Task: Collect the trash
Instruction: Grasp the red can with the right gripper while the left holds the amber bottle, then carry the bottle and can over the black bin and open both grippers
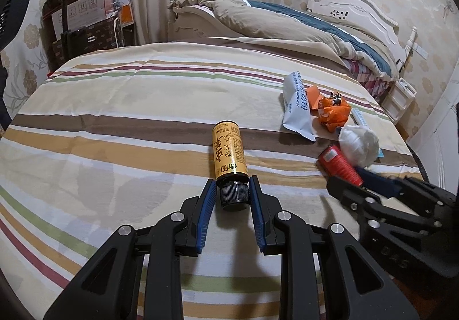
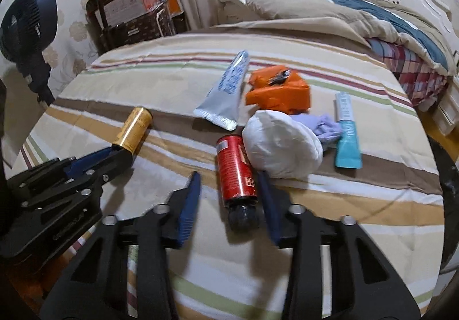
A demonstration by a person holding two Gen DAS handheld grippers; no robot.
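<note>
Yellow bottle (image 1: 229,152) lies flat mid-bed on the striped bedspread (image 1: 129,125). Left gripper (image 1: 232,185) spread, pads flanking its black cap (image 1: 233,195); contact unclear. Red bottle (image 2: 235,168) lies toward the bed's right side, touching a white wad (image 2: 282,145). Right gripper (image 2: 229,186) wide apart around its neck, not clamped. Beyond: grey pouch (image 2: 226,90), orange wrapper (image 2: 279,92), teal tube (image 2: 347,130).

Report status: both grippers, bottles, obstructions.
Left gripper open, fingers flanking gold bottle cap. Right gripper open around red bottle. White wad touching red bottle.
</note>
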